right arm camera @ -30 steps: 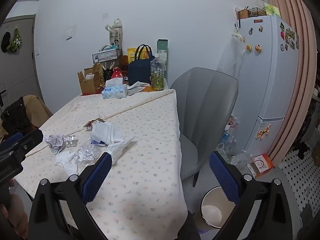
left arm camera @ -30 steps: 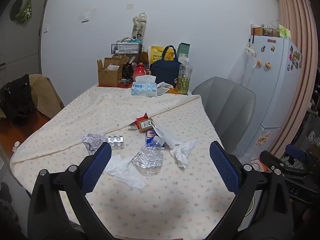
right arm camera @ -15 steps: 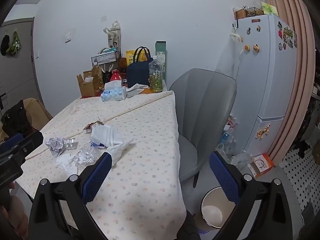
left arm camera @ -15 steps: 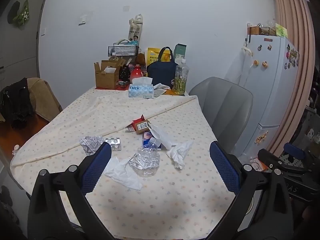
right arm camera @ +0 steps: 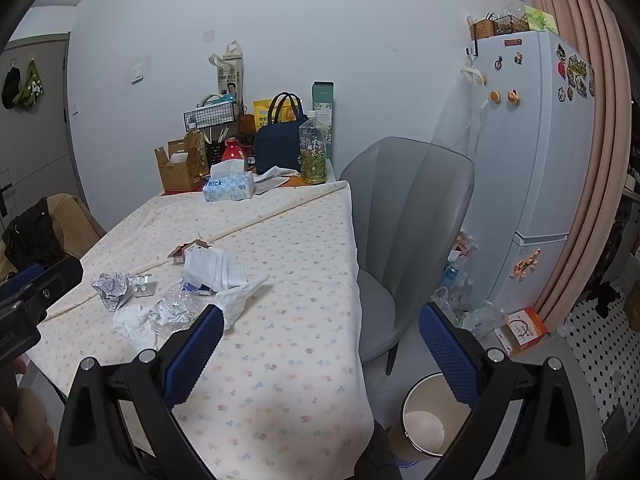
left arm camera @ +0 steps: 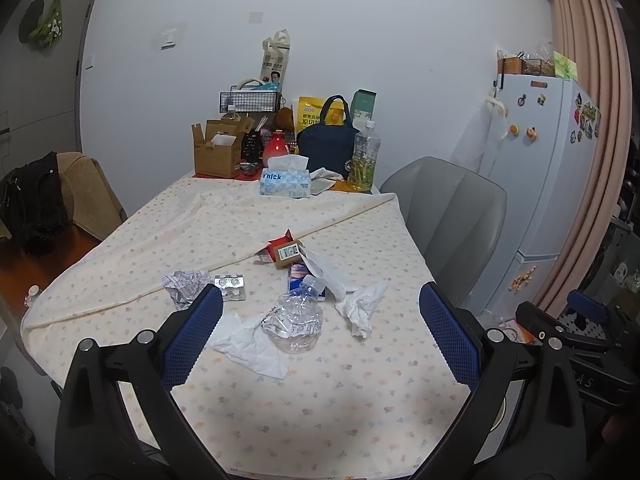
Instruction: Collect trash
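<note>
Trash lies mid-table on a dotted cloth [left arm camera: 320, 400]: a crushed clear bottle [left arm camera: 294, 322], white tissues [left arm camera: 252, 346] [left arm camera: 362, 304], crumpled foil paper [left arm camera: 184, 286], a blister pack [left arm camera: 230, 286], a red-brown carton [left arm camera: 286, 250] and a white bag [left arm camera: 324, 272]. The bottle [right arm camera: 176, 308] and bag [right arm camera: 214, 266] also show in the right wrist view. My left gripper [left arm camera: 320, 332] is open and empty, held above the table's near end before the bottle. My right gripper [right arm camera: 320, 344] is open and empty over the table's right front corner. A white bin [right arm camera: 430, 420] stands on the floor below it.
A grey chair [right arm camera: 404, 220] stands at the table's right side, a white fridge [right arm camera: 532, 160] behind it. A tissue box [left arm camera: 286, 186], cardboard box [left arm camera: 216, 152], navy bag [left arm camera: 326, 146] and tea bottle [left arm camera: 362, 158] crowd the far end. Litter and an orange box [right arm camera: 520, 330] lie on the floor.
Both grippers have drawn slightly back and up from the table; the trash sits a little lower and smaller in view. Nothing on the table moved. Both stay open.
</note>
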The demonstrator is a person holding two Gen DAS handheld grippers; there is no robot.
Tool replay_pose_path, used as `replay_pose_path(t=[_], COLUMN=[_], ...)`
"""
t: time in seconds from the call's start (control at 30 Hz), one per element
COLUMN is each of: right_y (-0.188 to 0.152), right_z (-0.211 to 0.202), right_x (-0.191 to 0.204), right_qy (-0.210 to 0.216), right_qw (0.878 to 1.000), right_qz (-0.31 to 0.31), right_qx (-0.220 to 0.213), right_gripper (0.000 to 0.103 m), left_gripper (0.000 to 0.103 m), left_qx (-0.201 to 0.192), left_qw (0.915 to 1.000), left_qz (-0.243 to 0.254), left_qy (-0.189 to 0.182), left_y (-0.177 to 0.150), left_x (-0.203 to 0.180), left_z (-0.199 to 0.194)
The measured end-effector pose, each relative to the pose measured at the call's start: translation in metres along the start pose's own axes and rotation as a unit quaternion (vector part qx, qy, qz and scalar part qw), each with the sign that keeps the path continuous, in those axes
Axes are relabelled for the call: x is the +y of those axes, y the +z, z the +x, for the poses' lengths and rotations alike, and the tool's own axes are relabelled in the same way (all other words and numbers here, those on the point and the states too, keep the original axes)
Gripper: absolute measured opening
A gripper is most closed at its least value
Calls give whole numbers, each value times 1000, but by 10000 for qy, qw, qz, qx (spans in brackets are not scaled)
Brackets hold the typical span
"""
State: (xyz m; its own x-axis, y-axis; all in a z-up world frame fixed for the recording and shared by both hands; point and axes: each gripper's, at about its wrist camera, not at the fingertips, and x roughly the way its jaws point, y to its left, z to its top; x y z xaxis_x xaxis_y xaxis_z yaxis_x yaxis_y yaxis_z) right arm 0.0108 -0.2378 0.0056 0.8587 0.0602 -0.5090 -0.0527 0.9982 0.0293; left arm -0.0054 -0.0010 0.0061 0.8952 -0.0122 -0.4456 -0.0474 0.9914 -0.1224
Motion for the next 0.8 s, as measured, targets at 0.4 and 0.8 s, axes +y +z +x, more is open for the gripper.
replay_pose_path(t=[0.4,0.8], right_y=[2,-1], right_z=[-3,-4], right_x=[1,3], right_qy=[23,68], right_qw=[10000,10000], right_qz=[3,-10], right_qx=[1,-35], right_gripper=[96,96], left_gripper=[98,98], left_qx=[3,-23], left_qw=[10000,10000], left_qz=[-14,20], left_qy=[8,24], left_y=[-1,-5], left_x=[2,3], left_z=[2,-8])
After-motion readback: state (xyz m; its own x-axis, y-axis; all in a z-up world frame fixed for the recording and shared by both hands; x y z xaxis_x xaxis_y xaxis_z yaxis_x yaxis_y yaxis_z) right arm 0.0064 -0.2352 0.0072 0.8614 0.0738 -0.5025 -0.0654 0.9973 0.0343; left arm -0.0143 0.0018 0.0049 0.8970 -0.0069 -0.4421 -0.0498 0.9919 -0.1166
